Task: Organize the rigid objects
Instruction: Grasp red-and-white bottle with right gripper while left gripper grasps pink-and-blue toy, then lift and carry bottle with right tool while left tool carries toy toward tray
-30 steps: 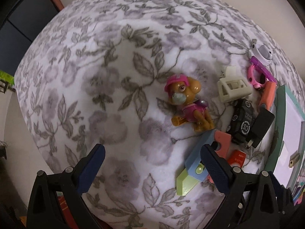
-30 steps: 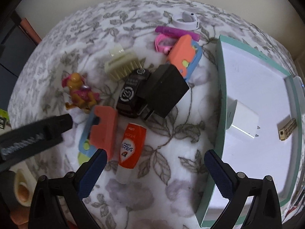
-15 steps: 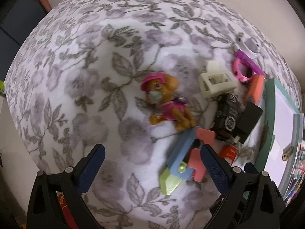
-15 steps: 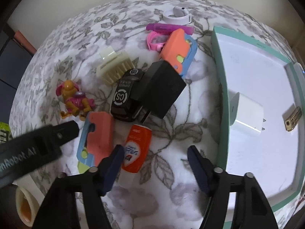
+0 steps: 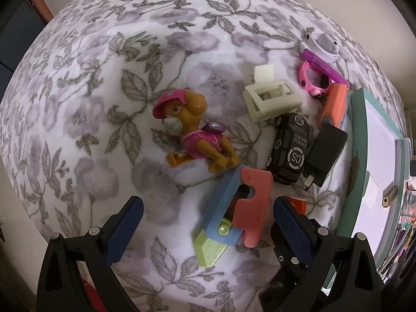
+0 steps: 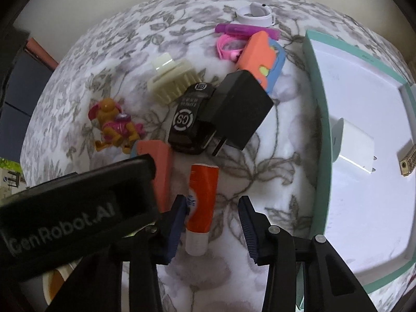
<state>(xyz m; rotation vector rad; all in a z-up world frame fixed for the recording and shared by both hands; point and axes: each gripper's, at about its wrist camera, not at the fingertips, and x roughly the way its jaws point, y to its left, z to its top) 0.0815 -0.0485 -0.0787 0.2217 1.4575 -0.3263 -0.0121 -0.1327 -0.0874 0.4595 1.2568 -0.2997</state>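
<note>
Jaws of the right gripper [image 6: 212, 218], half closed from their wide spread a second ago, now straddle the orange glue stick [image 6: 201, 202] mid-tabletop beside the tray [image 6: 316, 98], suggesting an imminent pickup, while the left gripper [image 5: 205, 230] hovers released.

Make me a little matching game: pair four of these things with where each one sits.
Things:
1. glue stick
2. white charger
3. dog toy
4. earbud case

Places:
A. inside the tray
B. far end of the cloth, beyond the purple pen
C. between the right gripper fingers
D. left of the black car

Pairs: 1-C, 2-A, 3-D, 4-B
</note>
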